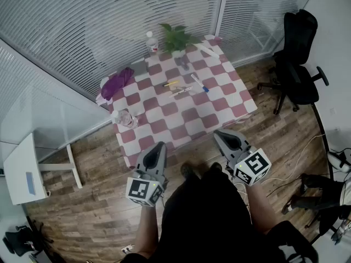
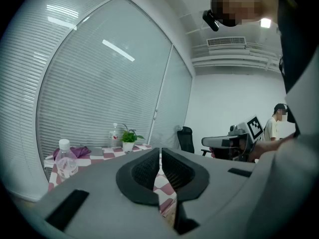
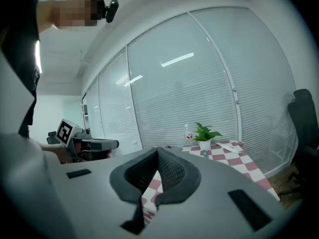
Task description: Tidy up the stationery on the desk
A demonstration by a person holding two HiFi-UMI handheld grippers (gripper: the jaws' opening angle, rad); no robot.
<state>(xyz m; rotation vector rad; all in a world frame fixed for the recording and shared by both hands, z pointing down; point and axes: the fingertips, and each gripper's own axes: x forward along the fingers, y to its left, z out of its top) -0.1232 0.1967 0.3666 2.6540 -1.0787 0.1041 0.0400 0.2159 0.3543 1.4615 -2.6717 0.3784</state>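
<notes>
Several pens lie loose in the middle of the red-and-white checked table [image 1: 164,126]: a yellow one [image 1: 171,83], a pale pair [image 1: 182,91] and a white-and-blue marker [image 1: 198,83]. A white ruler-like strip [image 1: 207,49] lies at the far right corner. Both grippers hover short of the table's near edge, apart from everything. My left gripper [image 1: 160,145] [image 2: 160,156] is shut with nothing between its jaws. My right gripper [image 1: 218,132] [image 3: 157,153] is shut and empty too. Each gripper shows in the other's view, held level beside it.
A potted plant [image 1: 176,39], a water bottle [image 1: 152,41] and a small dark object [image 1: 182,64] stand at the table's far side. A purple cloth [image 1: 117,83] and a clear bottle [image 1: 125,118] sit at the left edge. A black office chair [image 1: 296,59] stands right, a white side table [image 1: 24,169] left.
</notes>
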